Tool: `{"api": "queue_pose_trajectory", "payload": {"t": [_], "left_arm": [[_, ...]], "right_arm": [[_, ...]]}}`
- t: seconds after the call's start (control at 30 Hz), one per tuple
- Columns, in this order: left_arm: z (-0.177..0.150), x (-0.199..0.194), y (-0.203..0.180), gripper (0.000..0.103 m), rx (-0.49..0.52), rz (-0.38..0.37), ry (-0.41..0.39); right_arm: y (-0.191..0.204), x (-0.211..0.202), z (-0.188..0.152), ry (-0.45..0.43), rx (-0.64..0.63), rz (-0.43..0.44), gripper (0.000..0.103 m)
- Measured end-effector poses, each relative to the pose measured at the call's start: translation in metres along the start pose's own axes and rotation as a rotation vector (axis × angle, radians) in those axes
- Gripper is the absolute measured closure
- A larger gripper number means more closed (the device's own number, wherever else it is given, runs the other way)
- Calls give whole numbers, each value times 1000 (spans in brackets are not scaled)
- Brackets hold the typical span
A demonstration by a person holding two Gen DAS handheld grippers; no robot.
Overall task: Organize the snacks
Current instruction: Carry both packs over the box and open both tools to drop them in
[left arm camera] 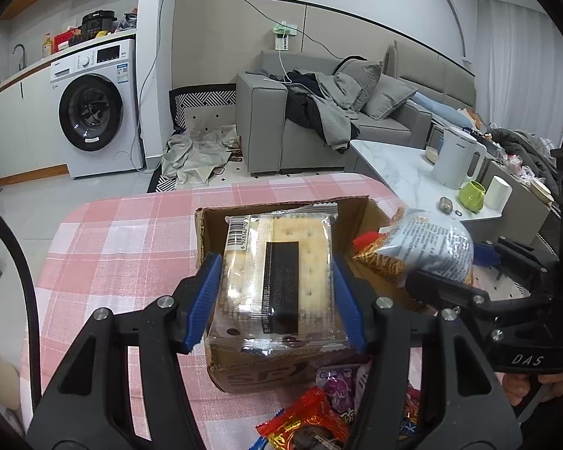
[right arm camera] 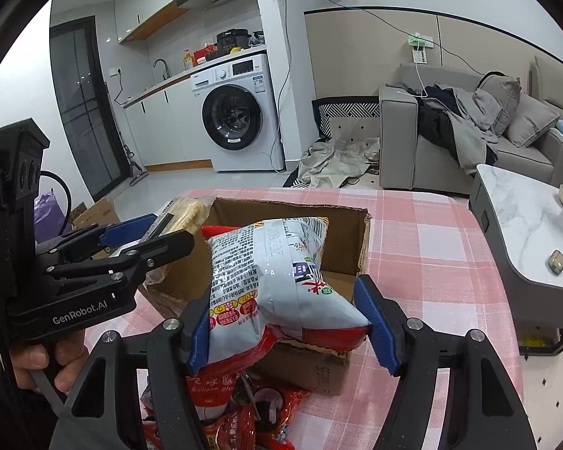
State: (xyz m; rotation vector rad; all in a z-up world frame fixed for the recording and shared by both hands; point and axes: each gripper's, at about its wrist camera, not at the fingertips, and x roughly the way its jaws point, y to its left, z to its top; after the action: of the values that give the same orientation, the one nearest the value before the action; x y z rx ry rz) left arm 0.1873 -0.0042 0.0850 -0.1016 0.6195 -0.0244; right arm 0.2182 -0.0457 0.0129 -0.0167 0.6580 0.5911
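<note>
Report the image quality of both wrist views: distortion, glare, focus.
Left wrist view: strong fisheye bending with dark corners; glare streaks on the cracker pack held in the left tool; focus is sharp. Right wrist view: same curved walls and vignette; small highlights on the snack bag in the right tool; the cardboard box stays crisp.

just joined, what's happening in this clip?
A person is packing snacks into an open cardboard box on a pink checked tablecloth. The left gripper is shut on a clear pack of crackers, held over the box. The right gripper is shut on a white puffed snack bag, also above the box. Neither pack has been let go. More wrapped snacks lie loose on the cloth in front of the box.
</note>
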Motion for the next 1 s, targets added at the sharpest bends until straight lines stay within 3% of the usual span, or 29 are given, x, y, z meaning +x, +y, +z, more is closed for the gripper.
{"api": "queue_pose_trajectory", "payload": {"t": [0.53,0.9,0.97,1.0], "left_arm": [[-7,49,4,48,20,41,43],[-7,55,8,47,13,46,57],[-6,55,9,44,10,61,59],[-6,54,10,28,5,69,59]], "right_arm": [[0,38,-1,36,-50,-4,34],[-4,37,-3,28,-47,25,31],[-5,34,-4,18,-41,33,27],[-6,33,-5,15,-41,35,25]]}}
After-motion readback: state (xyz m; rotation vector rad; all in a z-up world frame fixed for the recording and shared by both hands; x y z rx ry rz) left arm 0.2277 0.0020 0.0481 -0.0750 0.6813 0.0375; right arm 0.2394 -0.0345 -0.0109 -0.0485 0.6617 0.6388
